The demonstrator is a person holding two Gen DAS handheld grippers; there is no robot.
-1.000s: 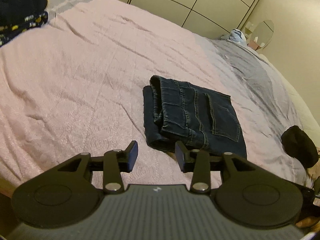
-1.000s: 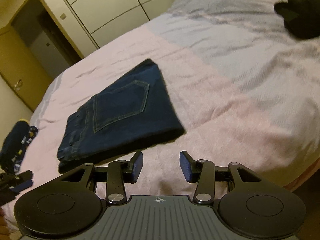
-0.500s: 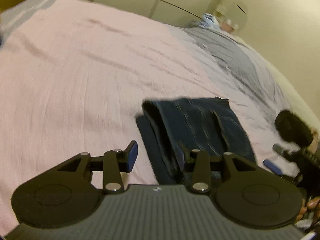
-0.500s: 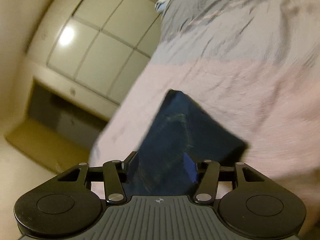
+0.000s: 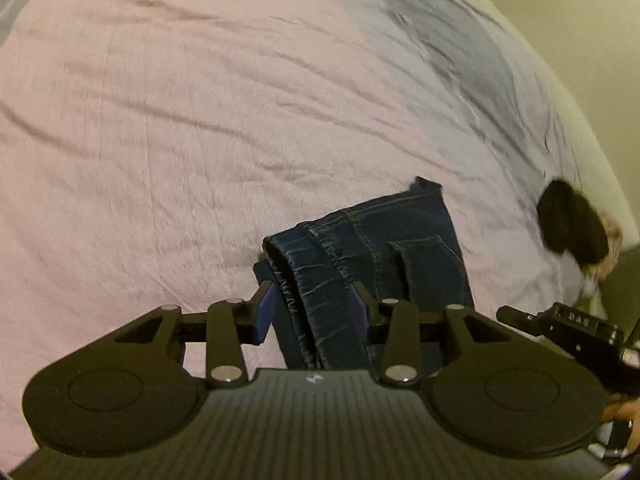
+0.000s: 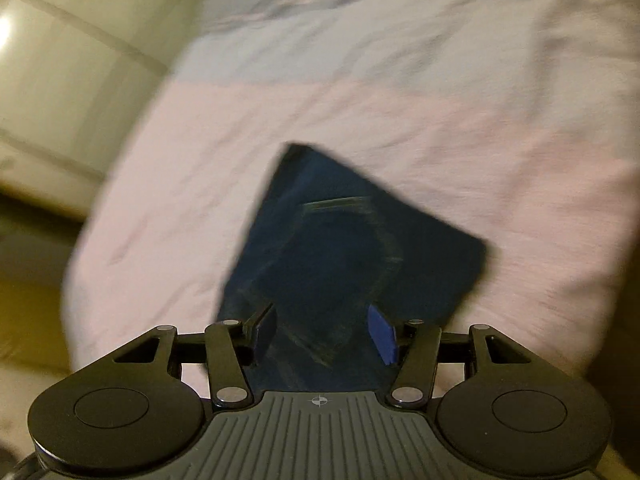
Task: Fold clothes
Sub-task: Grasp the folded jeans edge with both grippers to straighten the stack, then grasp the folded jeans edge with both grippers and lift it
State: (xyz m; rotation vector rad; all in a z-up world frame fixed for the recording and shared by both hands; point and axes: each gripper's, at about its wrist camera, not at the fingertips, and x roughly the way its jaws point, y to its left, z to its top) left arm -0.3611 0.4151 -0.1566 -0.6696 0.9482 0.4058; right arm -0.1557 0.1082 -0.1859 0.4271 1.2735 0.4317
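Observation:
Folded dark blue jeans (image 5: 380, 256) lie on the pink bedspread (image 5: 160, 120), back pocket facing up. My left gripper (image 5: 311, 312) hovers over their thick folded edge, which shows between its blue pads (image 5: 264, 314). The jaws stand apart and press on nothing. In the blurred right wrist view the jeans (image 6: 340, 248) fill the gap of my right gripper (image 6: 324, 330), whose jaws are wide and not touching the cloth. Part of the right tool's body (image 5: 560, 328) shows at the left wrist view's right edge.
A black garment (image 5: 572, 228) sits near the bed's right edge. The bedspread turns grey (image 5: 480, 60) toward the far end. White wardrobe doors (image 6: 60, 60) stand beyond the bed. A hand (image 5: 624, 412) shows at the lower right.
Both grippers have swung in over the jeans, which now show between their fingers. The right jaws have widened and that view has rolled. The left jaws keep the same gap.

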